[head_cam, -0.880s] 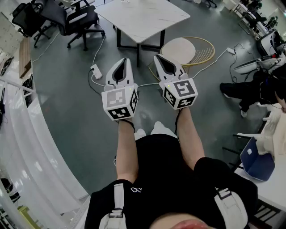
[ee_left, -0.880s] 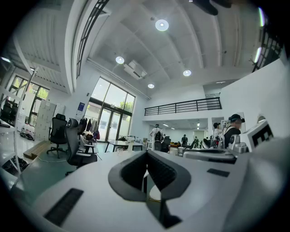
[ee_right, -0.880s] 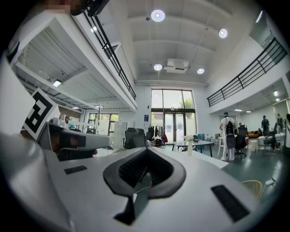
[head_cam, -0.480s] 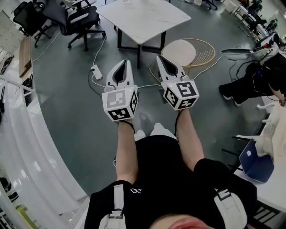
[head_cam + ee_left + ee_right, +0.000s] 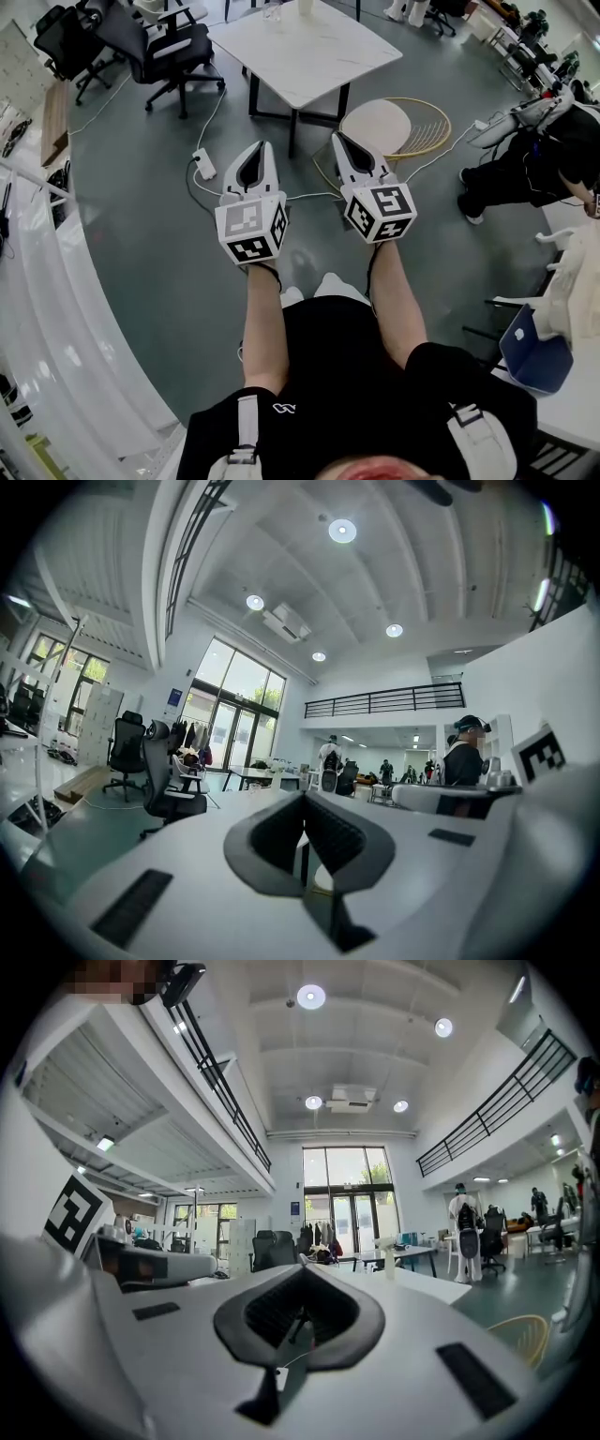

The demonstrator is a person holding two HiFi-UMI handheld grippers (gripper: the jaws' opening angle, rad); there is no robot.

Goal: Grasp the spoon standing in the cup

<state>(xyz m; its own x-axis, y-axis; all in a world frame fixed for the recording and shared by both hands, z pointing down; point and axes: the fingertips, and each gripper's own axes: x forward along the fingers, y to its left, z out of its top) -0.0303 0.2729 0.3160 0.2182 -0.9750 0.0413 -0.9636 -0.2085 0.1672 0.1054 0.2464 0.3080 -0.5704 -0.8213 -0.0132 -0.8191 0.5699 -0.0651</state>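
Note:
Both grippers are held side by side over the grey floor, in front of the person's body. My left gripper [image 5: 256, 147] has its jaws closed together with nothing between them, as the left gripper view [image 5: 305, 799] also shows. My right gripper [image 5: 339, 139] is likewise shut and empty [image 5: 302, 1274]. They point toward a white marble-topped table [image 5: 309, 52] a few steps ahead. Two small objects [image 5: 272, 11] stand at its far edge, too small to tell as cup or spoon. In the right gripper view a pale bottle-like thing [image 5: 389, 1246] stands on that table.
A round white stool in a gold wire frame [image 5: 394, 117] stands just right of the table. A power strip with cables [image 5: 202, 164] lies on the floor at left. Black office chairs [image 5: 155, 42] stand at upper left. A person [image 5: 544, 155] is at right, a curved white counter [image 5: 47, 309] at left.
The view has tilted up a little, so more of the white table shows. Both grippers sit slightly higher and nearer the table. The person at right has shifted.

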